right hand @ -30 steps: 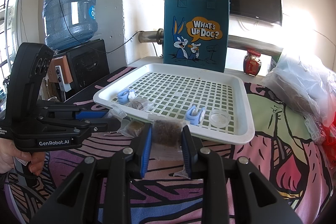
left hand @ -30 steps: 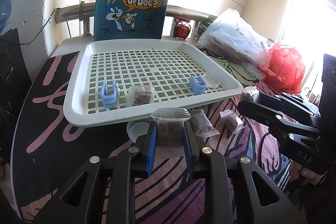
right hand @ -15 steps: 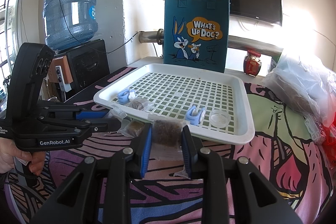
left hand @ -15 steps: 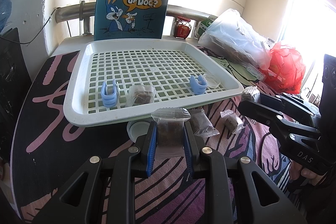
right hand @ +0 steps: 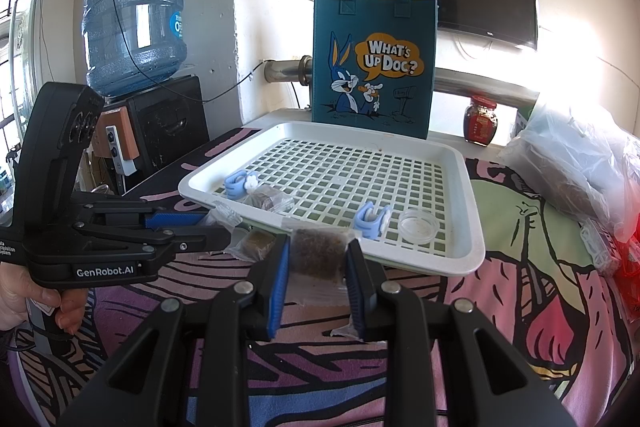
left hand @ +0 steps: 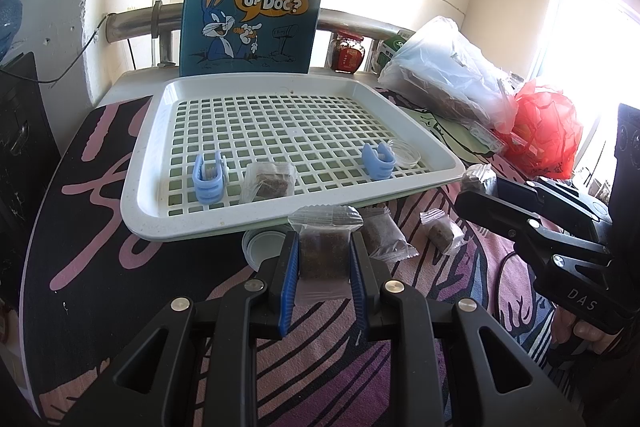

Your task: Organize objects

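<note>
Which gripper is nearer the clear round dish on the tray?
Right. The right gripper, shut on a snack packet, sits at the tray edge just left of the dish. The left gripper is farther left, past the near corner.
</note>
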Demonstrator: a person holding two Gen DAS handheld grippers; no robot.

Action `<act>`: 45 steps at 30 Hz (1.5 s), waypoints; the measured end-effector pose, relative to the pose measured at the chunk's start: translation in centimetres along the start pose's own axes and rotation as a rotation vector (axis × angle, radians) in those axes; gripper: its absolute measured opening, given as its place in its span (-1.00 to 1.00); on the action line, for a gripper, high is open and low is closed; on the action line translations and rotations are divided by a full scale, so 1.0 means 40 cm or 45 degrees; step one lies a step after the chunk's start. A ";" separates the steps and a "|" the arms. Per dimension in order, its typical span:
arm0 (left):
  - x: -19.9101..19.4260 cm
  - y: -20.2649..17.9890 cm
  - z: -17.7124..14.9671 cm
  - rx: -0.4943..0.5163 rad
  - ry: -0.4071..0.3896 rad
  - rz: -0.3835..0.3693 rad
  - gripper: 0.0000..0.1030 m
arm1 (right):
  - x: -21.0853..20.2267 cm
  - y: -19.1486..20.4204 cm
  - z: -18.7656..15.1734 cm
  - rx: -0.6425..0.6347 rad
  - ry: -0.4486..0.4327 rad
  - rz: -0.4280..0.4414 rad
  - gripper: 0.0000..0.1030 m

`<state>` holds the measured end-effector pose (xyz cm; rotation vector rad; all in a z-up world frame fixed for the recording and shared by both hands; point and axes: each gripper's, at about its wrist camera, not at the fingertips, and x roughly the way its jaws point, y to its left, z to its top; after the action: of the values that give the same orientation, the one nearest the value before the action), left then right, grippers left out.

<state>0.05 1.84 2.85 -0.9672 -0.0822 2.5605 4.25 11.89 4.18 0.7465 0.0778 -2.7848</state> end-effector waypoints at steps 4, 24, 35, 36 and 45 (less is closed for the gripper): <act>0.000 0.000 0.000 -0.003 0.002 0.000 -0.56 | 0.000 0.000 0.000 0.000 0.000 0.000 -0.50; 0.000 0.001 0.002 -0.013 0.013 0.004 -0.56 | 0.001 -0.002 0.002 0.022 0.008 0.012 -0.50; -0.002 0.005 0.004 -0.023 0.011 0.020 -0.56 | 0.009 -0.025 0.002 0.066 0.028 0.017 -0.50; -0.001 0.005 0.006 -0.021 0.010 0.021 -0.56 | 0.010 -0.027 0.002 0.070 0.028 0.016 -0.50; 0.002 0.002 0.008 -0.015 0.025 0.023 -0.56 | 0.016 -0.028 0.003 0.073 0.048 0.006 -0.50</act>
<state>-0.24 1.85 3.01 -1.0014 -0.0833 2.5694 3.36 12.81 3.93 0.8122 0.0033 -2.7796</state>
